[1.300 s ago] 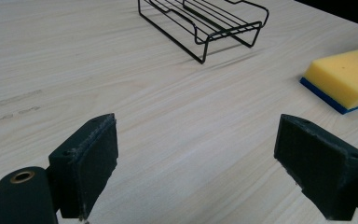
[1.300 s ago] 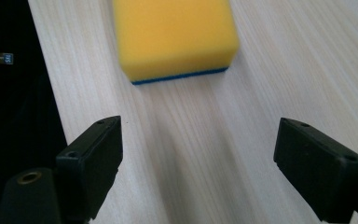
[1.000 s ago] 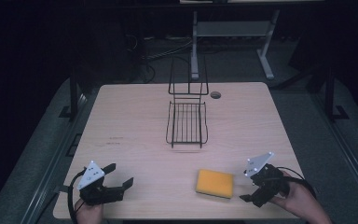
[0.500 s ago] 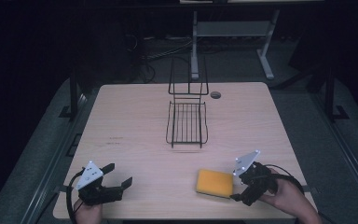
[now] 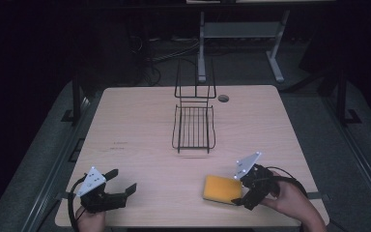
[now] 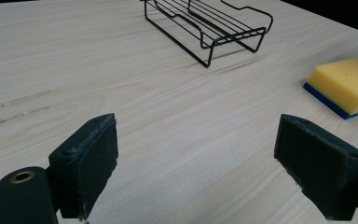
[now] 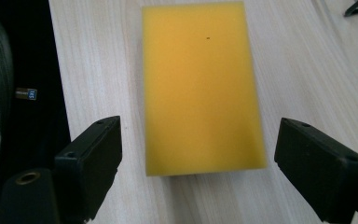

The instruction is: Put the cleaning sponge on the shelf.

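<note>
Right tool [image 5: 249,191] gapes wide, empty, lined up on the sponge [image 5: 222,189]; next I straddle it and squeeze.

Dark room, grey floor [image 5: 319,116]

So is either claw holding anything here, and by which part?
Nothing held. Both claws are open; the right claw sits just short of the sponge, the left claw over bare table.
</note>
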A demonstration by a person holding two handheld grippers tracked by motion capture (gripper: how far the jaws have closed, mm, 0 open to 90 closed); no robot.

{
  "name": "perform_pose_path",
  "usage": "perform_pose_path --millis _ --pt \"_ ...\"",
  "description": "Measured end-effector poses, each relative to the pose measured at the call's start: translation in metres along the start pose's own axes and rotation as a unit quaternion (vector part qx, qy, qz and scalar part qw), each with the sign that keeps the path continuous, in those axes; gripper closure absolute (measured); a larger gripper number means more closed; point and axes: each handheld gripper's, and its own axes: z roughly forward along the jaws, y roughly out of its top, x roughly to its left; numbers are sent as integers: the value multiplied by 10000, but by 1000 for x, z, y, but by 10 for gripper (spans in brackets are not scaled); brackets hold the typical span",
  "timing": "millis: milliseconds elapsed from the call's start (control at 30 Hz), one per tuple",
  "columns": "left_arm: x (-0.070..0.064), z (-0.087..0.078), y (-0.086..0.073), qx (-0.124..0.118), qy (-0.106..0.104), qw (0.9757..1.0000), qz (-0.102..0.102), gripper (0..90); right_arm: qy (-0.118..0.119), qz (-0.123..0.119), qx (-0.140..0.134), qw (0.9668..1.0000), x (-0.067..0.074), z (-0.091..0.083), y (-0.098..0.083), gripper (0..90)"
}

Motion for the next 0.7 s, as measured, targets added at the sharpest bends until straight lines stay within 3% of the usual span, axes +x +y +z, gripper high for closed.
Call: perform_pose_path --millis 700 --pt "0 -2 1 -66 18 10000 9 128 176 -110 -134 9997 -3 17 18 145"
